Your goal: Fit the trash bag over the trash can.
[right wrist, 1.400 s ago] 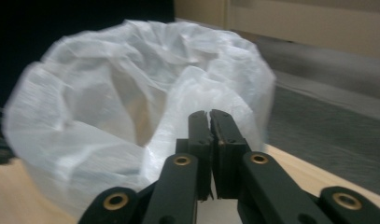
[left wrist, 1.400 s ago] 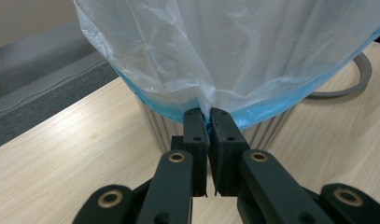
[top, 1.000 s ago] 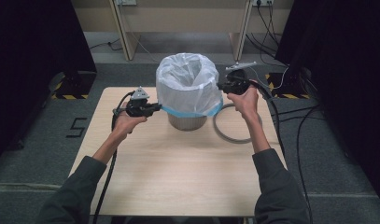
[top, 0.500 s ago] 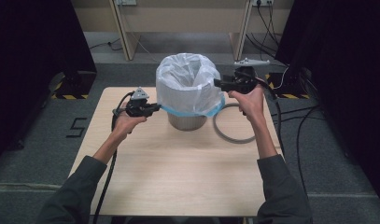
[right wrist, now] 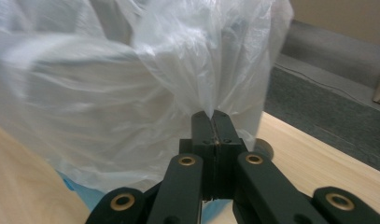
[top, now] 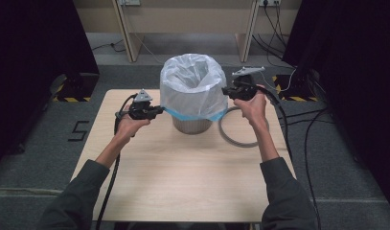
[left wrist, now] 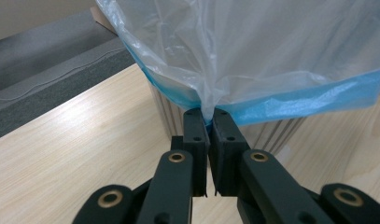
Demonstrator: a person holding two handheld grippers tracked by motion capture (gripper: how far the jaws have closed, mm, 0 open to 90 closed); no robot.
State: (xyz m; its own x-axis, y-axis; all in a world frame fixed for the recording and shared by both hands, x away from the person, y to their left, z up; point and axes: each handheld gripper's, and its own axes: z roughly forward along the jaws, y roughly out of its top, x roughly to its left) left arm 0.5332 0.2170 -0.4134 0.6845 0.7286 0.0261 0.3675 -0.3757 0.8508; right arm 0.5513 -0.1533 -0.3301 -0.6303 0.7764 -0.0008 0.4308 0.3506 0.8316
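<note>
Change: right claw (top: 227, 91) sits higher on the bag than a second ago, jaws reopened then closed again on the film; left claw (top: 160, 110) unmoved.
Left claw: clenched on blue hem.
Bag: thin, crinkled translucent white plastic bag (top: 190, 84) draped over ribbed grey metal bin (top: 191, 125), mid pale wood-grain worktop (top: 183, 177).
Ring: grey hoop (top: 240, 139) flat beside bin.

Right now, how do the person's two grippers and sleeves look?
Both the left gripper and the right gripper are black, each topped by a grey three-cornered plate. Their fingers are flat black bars on linked arms with brass-coloured pivot rings. A black cable trails from each. The sleeves are dark grey.
</note>
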